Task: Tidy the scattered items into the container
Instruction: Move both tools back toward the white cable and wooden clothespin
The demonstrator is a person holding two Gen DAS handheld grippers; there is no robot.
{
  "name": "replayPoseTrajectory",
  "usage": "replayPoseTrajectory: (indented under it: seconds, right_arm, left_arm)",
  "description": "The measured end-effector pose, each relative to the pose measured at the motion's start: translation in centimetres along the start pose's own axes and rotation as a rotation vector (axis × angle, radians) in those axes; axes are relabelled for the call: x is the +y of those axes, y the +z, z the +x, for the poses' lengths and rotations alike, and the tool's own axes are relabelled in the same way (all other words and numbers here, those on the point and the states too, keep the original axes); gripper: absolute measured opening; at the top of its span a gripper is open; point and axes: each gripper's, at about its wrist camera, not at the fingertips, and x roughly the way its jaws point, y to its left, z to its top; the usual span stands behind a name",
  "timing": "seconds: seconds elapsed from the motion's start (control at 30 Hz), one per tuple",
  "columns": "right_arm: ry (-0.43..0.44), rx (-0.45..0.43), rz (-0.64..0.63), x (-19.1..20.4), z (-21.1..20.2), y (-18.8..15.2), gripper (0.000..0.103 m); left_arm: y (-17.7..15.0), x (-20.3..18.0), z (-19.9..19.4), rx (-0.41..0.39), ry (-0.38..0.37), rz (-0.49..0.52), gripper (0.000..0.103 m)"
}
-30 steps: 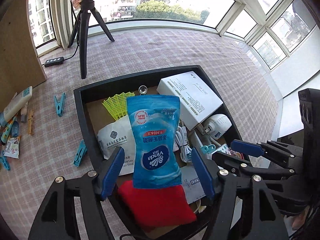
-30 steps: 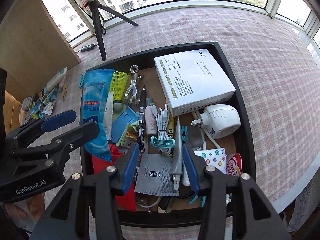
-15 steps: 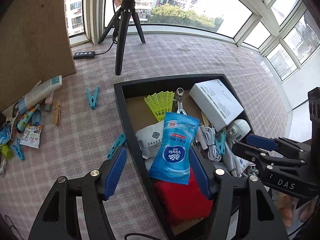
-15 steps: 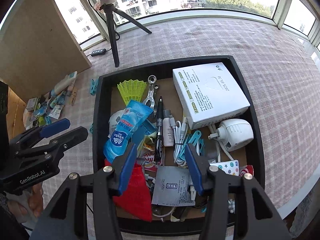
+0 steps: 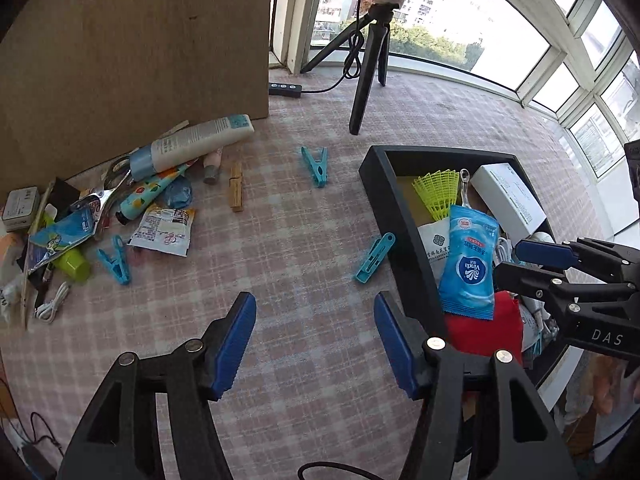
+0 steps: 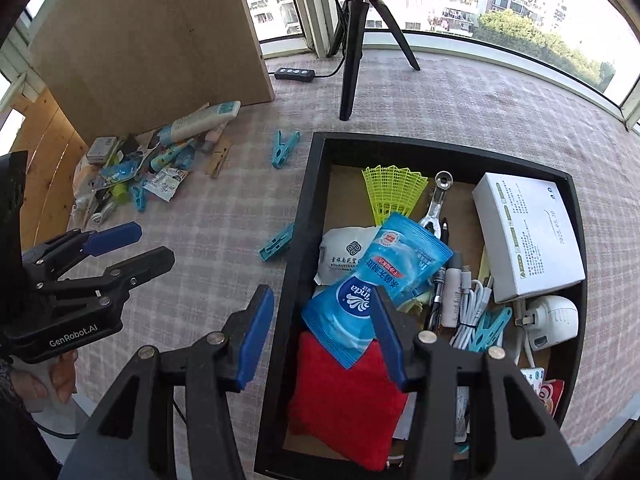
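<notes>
My left tool (image 5: 314,338) hangs over bare checked desk (image 5: 280,248) left of the black container (image 5: 404,224), jaws closing on nothing. My right tool (image 6: 320,330) stands spread and empty across the container's left wall. The blue tissue pack (image 6: 376,280) lies inside; scattered items (image 5: 120,208) remain far left.

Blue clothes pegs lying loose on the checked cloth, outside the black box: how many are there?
3: one peg beside the box wall, one out toward the tripod, one at the pile's edge. The pile may hide more; another lies inside the box.
</notes>
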Motion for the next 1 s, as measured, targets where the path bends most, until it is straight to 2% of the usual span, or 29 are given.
replayPoseTrajectory:
  seconds: [0.13,0.23,0.43,0.5,0.73,0.83,1.0]
  right_arm:
    - [0.0,-0.004,-0.037,2.4,1.2,1.1,0.049]
    - [0.023,0.004,-0.048,4.1,2.3,2.1,0.049]
    - [0.071,0.039,-0.075,7.6,4.8,4.6,0.049]
    - [0.068,0.05,-0.066,8.4,5.9,5.5,0.049]
    - [0.042,0.081,-0.07,10.9,9.7,8.5,0.049]
    - [0.034,0.095,-0.047,11.0,11.1,9.4,0.049]
    - [0.035,0.107,-0.011,11.0,12.5,11.0,0.048]
  left_arm:
    - [-1.3,4.3,-0.2,0.013,0.017,-0.011,0.058]
    - [-2.4,7.0,-0.4,0.017,0.043,-0.006,0.055]
    - [-3.6,13.0,-0.8,0.021,0.079,-0.01,0.054]
    - [-3.8,15.0,-0.7,0.037,0.074,-0.014,0.054]
    - [-4.2,22.0,-0.5,0.07,0.136,-0.004,0.053]
    - [-4.1,24.3,-0.2,0.081,0.155,-0.008,0.047]
    - [-3.4,25.9,0.8,0.096,0.156,0.015,0.044]
